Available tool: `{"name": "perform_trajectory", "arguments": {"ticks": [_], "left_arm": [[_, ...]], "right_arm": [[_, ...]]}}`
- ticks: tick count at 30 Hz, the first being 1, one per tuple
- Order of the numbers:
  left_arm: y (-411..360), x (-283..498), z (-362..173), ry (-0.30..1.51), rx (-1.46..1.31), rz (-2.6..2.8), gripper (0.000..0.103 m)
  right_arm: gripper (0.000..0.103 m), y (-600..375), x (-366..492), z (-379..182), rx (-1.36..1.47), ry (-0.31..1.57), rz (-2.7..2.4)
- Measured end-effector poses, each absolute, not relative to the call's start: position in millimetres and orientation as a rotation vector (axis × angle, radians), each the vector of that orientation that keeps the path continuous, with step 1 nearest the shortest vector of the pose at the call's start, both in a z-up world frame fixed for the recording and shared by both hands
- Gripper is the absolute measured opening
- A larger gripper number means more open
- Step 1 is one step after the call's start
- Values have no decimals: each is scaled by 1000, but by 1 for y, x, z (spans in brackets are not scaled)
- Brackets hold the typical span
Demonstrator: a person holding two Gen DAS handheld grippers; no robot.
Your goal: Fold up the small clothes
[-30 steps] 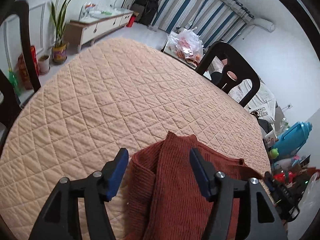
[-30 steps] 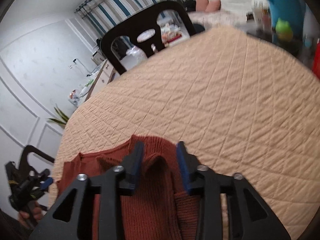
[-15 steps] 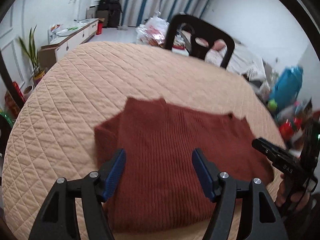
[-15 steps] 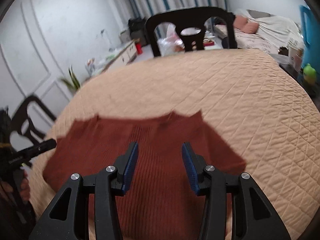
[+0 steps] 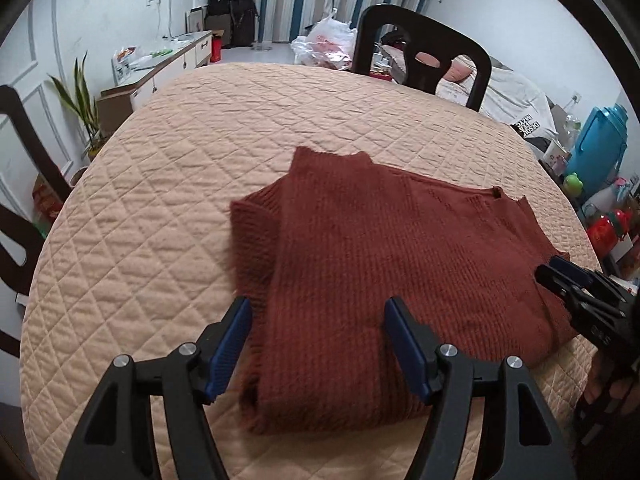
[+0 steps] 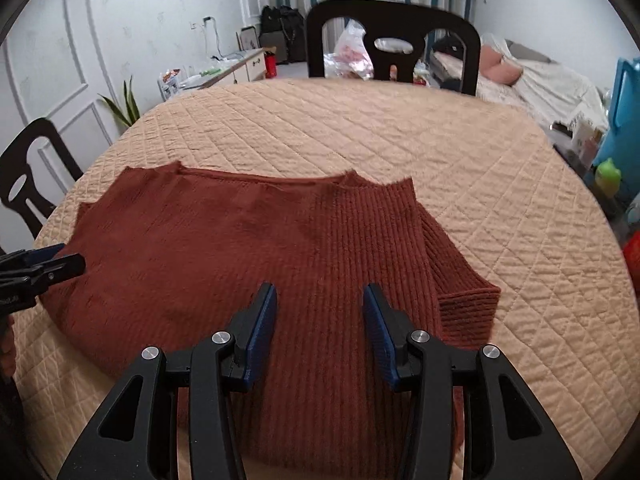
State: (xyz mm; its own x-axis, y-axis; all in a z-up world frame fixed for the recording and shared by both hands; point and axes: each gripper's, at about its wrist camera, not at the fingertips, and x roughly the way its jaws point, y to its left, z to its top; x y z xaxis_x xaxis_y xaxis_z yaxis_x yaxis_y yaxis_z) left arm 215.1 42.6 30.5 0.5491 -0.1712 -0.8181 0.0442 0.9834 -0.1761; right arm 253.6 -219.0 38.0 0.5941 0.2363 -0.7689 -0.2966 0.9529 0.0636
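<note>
A rust-red ribbed knit sweater (image 5: pixel 380 264) lies folded flat on the round table with its quilted beige cover (image 5: pixel 160 200); it also shows in the right wrist view (image 6: pixel 248 248). A folded sleeve sticks out at one side (image 6: pixel 464 296). My left gripper (image 5: pixel 318 320) is open and empty, held above the sweater's near edge. My right gripper (image 6: pixel 320 308) is open and empty, above the sweater's near part. Each gripper shows at the edge of the other's view: the right one (image 5: pixel 576 292), the left one (image 6: pixel 36 268).
A black chair (image 5: pixel 420 52) stands at the table's far side, another (image 6: pixel 28 176) at the left. A white cabinet (image 5: pixel 160 68), a potted plant (image 5: pixel 84 108), a bed (image 6: pixel 548 84) and a blue jug (image 5: pixel 600 144) stand around the table.
Both grippers have let go of the sweater, opened and drawn back and up. The sweater now lies flat on the table, seen from farther away.
</note>
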Motion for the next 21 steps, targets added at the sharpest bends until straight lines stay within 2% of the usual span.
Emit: {"name": "perform_trajectory", "arguments": {"ticks": [4,14,21], "left_arm": [[43,206,29,980,-133,-137,71],[60,197,22,1016,-168,-111,71],[71,187,28,990,-190,-114,71]], "right_arm": [[46,-209,232,48,-38,830,396],[47,-175,218,25,-172,868,422],[48,-167,205,47,-138,827,446]]}}
